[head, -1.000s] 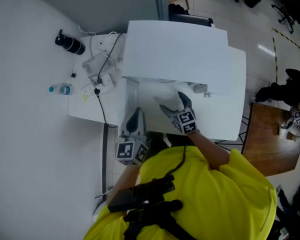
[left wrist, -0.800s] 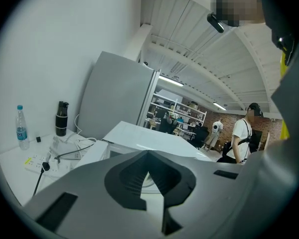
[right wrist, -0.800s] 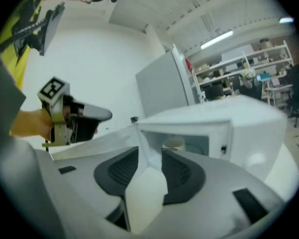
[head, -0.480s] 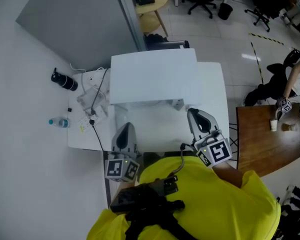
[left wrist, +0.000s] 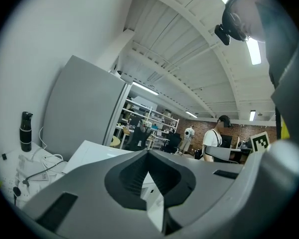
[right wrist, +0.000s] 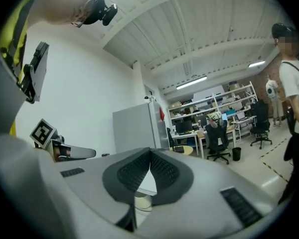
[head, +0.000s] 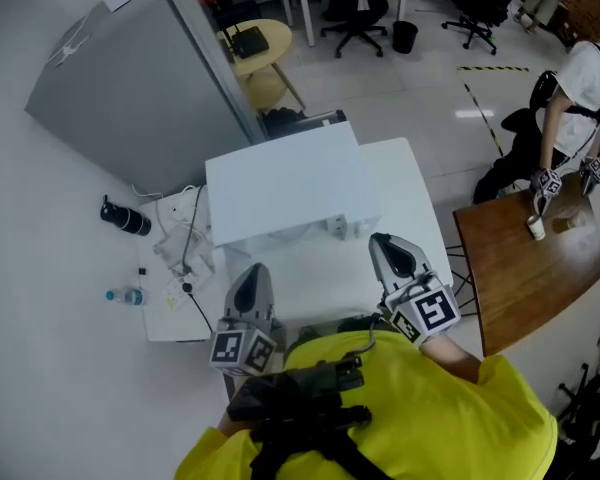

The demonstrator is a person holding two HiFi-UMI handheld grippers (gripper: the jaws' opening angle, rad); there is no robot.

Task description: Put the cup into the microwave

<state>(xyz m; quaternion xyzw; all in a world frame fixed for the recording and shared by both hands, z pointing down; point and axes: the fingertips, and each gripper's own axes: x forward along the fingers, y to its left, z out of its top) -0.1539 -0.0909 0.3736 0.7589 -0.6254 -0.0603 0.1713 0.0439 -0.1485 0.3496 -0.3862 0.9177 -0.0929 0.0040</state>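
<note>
Left gripper (head: 250, 276) and right gripper (head: 383, 243) hang closed, empty, before the microwave (head: 285, 183). No cup shows; presumably light, rigid, taken by its rim.

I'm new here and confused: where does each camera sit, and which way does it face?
Head view: on the head, steeply down at the microwave; shirt, left tongs, right tongs show.
Left gripper view: on those tongs, level toward grey partition; head shows.
Right gripper view: same, on right tongs.
Both share that partition.
</note>
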